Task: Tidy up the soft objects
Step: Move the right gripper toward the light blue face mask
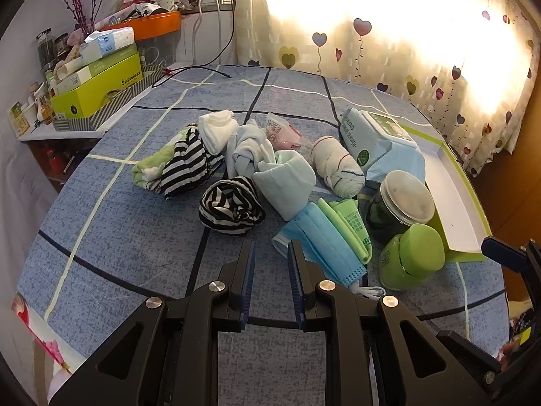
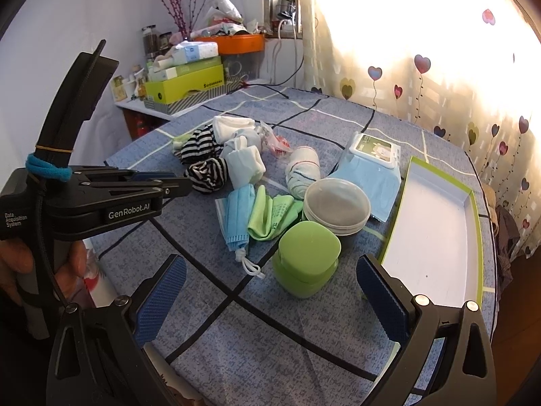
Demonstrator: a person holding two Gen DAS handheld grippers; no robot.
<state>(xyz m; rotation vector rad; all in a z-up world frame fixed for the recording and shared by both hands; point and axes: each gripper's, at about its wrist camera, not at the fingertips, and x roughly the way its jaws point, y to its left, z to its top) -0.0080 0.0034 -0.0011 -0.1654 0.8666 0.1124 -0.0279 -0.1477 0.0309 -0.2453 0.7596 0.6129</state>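
Observation:
A heap of soft things lies mid-table: a black-and-white striped sock ball [image 1: 231,206] [image 2: 208,174], a pale blue sock [image 1: 287,179], a rolled white sock [image 1: 338,165], a blue face mask [image 1: 321,247] [image 2: 236,216] and a green cloth [image 1: 351,226] [image 2: 270,216]. My left gripper [image 1: 271,247] hovers just short of the mask and the striped ball, its jaws narrowly apart with nothing between them. My right gripper [image 2: 270,267] stands wide open above the table, a green jar [image 2: 306,257] just beyond its fingers.
An open white box with a green rim [image 2: 436,233] [image 1: 453,196] lies at the right. A clear-lidded jar [image 2: 336,206] and a wipes pack [image 2: 372,162] sit beside the heap. Boxes and clutter [image 1: 98,81] fill the far left shelf. A hand [image 2: 71,260] holds the left gripper.

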